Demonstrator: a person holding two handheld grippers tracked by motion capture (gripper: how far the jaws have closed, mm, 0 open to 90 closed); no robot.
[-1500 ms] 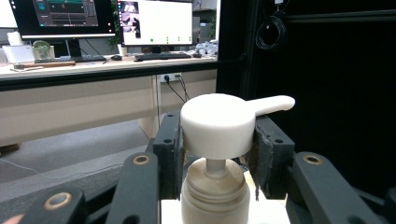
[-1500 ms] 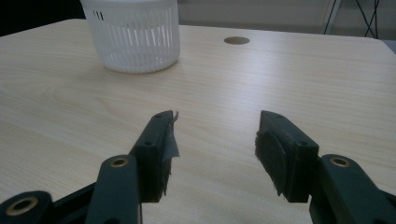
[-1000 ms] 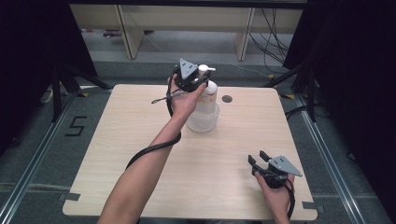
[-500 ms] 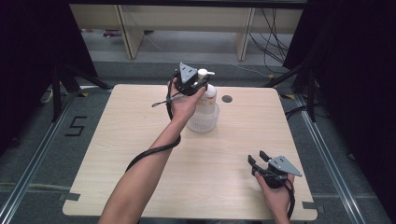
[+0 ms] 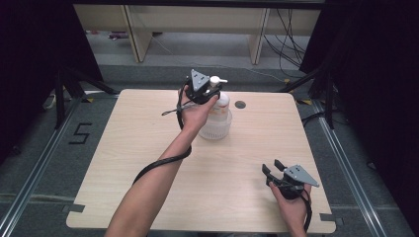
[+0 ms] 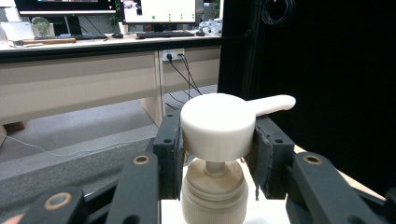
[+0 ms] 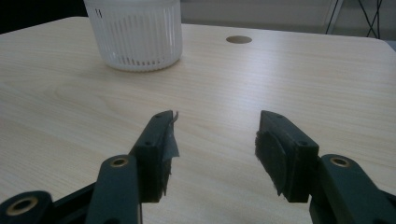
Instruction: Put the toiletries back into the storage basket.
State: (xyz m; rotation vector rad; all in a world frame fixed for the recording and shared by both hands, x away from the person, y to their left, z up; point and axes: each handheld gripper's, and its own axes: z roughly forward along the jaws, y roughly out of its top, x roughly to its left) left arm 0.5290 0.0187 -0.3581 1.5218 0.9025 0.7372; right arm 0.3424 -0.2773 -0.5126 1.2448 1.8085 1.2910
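The left claw [image 6: 217, 154] is clamped on the white pump head [image 6: 219, 126] of the pump bottle [image 5: 216, 116], which stands upright toward the far middle of the table [image 5: 148, 148]; both pads press the sides of the head, the nozzle sticking out past them. The right claw [image 7: 215, 140] rests low near the table's near right corner, its jaws apart and empty, well away from the bottle. The risk lies in the one-handed grip: if the head is twisted or pushed down, nothing steadies the ribbed base, so the bottle may spin, tip or skid, and the smooth head may slip from the pads.
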